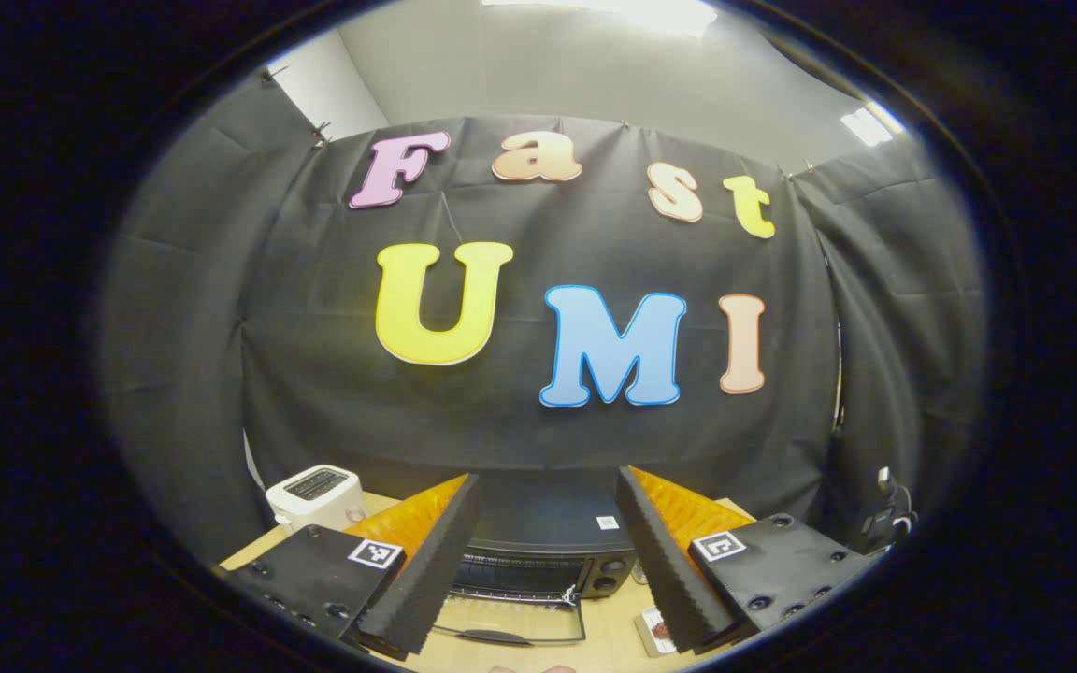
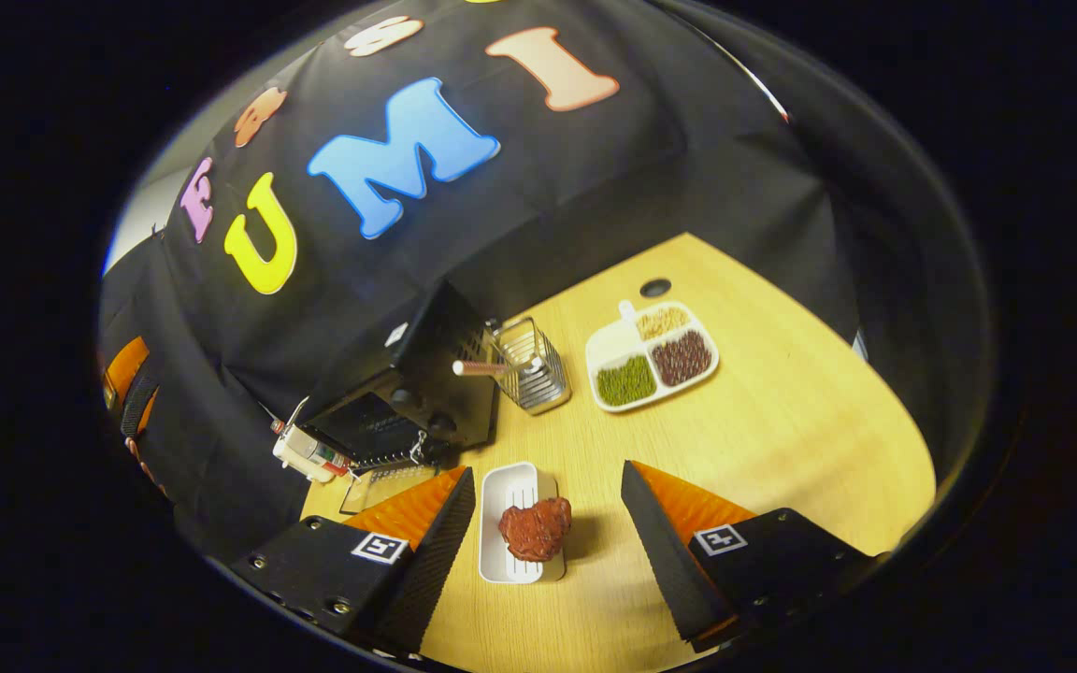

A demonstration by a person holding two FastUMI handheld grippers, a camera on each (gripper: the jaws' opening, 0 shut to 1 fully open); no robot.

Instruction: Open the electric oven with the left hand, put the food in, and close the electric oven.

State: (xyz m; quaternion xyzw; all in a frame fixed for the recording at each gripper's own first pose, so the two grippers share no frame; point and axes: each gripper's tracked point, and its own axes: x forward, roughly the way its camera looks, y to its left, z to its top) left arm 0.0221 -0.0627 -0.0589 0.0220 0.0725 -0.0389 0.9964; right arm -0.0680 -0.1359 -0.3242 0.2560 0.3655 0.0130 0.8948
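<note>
The electric oven (image 1: 538,551) sat on the table (image 1: 609,631) just ahead of the left gripper (image 1: 538,561), between its fingers, and its door (image 1: 510,622) lay open and flat toward them. There was one oven, one toaster (image 1: 316,495) and one tray (image 2: 510,523). The food (image 2: 536,528) lay partly on the tray, whose long side pointed away between the right gripper (image 2: 548,533) fingers. Both grippers were spread wide, holding nothing.
</note>
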